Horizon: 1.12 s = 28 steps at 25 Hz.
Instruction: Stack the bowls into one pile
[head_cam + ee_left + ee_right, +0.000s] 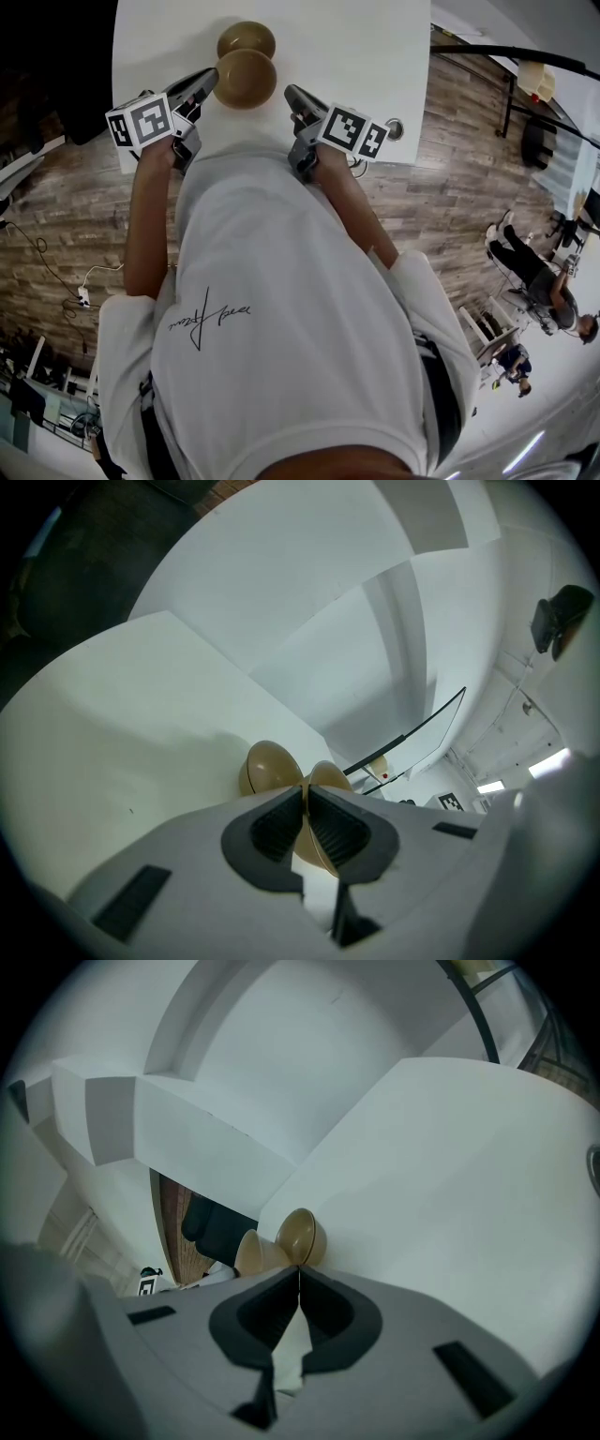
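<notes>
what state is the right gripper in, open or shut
Shut: the right gripper shows its jaws pressed together tip to tip in its own view, with nothing between them.

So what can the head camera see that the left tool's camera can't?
Only the head view shows the person's white shirt and other people far off. Only the left gripper view shows, up close, the left tool shut on the rim of the near bowl. Both show the near bowl, the far bowl and the white table.
</notes>
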### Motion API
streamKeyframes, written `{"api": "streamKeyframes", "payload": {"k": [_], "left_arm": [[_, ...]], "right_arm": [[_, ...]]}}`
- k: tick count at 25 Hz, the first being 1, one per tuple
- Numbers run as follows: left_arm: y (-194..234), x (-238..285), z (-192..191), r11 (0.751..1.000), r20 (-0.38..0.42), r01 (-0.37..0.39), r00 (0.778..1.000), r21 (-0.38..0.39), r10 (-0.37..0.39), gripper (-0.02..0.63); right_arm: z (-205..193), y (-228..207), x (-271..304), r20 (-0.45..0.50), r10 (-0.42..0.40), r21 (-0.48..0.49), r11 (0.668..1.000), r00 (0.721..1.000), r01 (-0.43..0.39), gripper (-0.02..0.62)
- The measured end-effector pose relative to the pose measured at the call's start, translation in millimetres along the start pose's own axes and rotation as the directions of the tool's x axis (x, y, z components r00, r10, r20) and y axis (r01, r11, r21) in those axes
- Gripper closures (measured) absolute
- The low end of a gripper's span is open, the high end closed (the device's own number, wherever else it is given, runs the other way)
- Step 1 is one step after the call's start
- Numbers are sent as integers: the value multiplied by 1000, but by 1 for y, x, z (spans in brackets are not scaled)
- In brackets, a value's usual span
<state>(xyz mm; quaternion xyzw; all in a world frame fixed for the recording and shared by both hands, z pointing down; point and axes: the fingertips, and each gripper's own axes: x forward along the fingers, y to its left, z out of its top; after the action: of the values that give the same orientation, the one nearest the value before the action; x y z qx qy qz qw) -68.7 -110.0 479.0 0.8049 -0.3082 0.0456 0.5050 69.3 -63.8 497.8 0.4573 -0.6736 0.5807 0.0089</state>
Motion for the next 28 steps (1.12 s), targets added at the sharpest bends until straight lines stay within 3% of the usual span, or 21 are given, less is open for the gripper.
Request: {"api": "streamKeyframes", "payload": {"k": [28], "left_arm": [[23, 19, 28, 999, 10, -12, 1000, -41, 13, 575]], "right_arm": [[-3, -11, 2, -1, -26, 44, 999, 1000, 26, 583]]}}
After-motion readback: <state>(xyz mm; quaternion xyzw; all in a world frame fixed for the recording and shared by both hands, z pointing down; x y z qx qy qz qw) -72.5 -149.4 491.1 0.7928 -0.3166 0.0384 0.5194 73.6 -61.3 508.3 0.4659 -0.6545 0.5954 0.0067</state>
